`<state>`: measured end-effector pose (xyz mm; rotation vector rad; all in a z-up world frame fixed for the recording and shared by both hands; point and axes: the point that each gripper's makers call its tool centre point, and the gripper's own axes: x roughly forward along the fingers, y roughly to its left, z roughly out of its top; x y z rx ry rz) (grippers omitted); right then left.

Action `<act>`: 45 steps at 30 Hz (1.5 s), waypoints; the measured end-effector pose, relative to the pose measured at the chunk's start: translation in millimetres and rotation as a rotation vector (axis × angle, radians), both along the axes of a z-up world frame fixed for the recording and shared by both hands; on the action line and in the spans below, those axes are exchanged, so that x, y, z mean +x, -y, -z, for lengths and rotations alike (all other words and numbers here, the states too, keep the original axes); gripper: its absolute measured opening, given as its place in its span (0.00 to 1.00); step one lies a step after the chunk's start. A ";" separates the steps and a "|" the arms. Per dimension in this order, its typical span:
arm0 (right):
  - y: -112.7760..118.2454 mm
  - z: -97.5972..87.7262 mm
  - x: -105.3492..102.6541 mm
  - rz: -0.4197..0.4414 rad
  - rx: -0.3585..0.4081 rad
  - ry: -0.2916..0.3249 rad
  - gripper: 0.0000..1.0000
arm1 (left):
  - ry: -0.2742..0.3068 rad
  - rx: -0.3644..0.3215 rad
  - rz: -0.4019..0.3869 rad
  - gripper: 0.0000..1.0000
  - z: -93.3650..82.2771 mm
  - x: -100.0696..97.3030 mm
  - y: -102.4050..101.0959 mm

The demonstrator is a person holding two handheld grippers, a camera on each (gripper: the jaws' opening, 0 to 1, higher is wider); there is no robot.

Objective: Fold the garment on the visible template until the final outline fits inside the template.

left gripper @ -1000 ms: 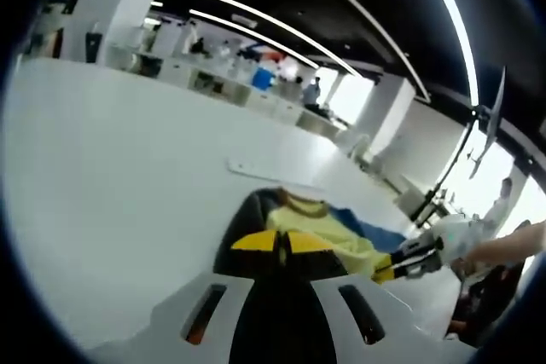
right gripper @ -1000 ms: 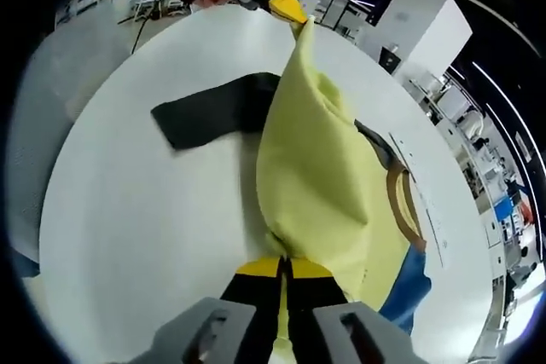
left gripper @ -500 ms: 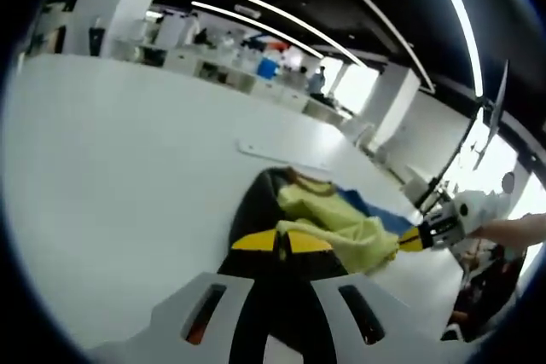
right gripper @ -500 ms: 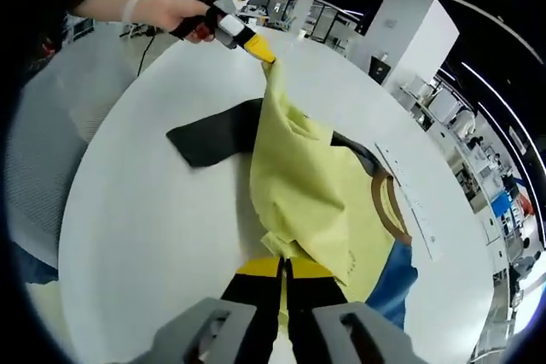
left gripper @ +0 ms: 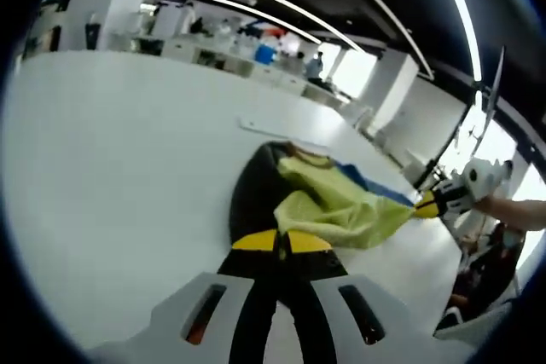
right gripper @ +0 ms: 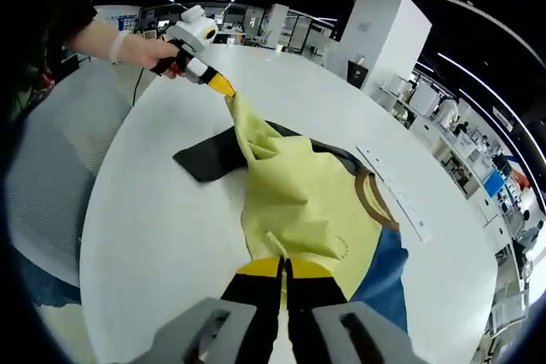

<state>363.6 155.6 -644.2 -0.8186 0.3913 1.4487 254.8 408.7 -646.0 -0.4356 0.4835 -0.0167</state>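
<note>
On the white round tabletop (right gripper: 153, 210) we find the garment (right gripper: 299, 202), a yellow T-shirt with a brown collar, one blue sleeve and one black sleeve, lying partly spread and partly lifted. In the right gripper view, the right claw (right gripper: 284, 266) is clamped together on the near yellow edge of the shirt. In the same view the left claw (right gripper: 223, 88), held in a person's hand (right gripper: 162, 53), is clamped on the far yellow edge, pulling it up off the tabletop above the black sleeve (right gripper: 209, 155). The blue sleeve (right gripper: 384, 266) lies flat to the right of the right claw. A white ruler-like strip (right gripper: 394, 195) lies on the tabletop just beyond the collar. In the left gripper view, the left claw (left gripper: 281, 243) is closed on yellow cloth, which stretches across to the right claw (left gripper: 426, 204). We cannot make out a template outline.
</note>
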 end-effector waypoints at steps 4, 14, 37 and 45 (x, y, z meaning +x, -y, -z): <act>6.7 -6.2 -4.9 0.019 0.018 -0.010 0.00 | -0.011 0.001 0.012 0.00 2.2 -8.5 1.3; 18.4 -11.7 -25.0 0.046 0.053 -0.046 0.00 | -0.039 0.002 0.016 0.00 6.7 -32.3 1.0; 51.4 4.9 -77.1 0.077 0.033 -0.153 0.00 | -0.103 -0.027 0.010 0.00 21.9 -77.5 2.0; 69.2 6.5 -82.7 0.103 0.020 -0.181 0.00 | -0.123 -0.033 0.011 0.00 26.7 -84.5 4.0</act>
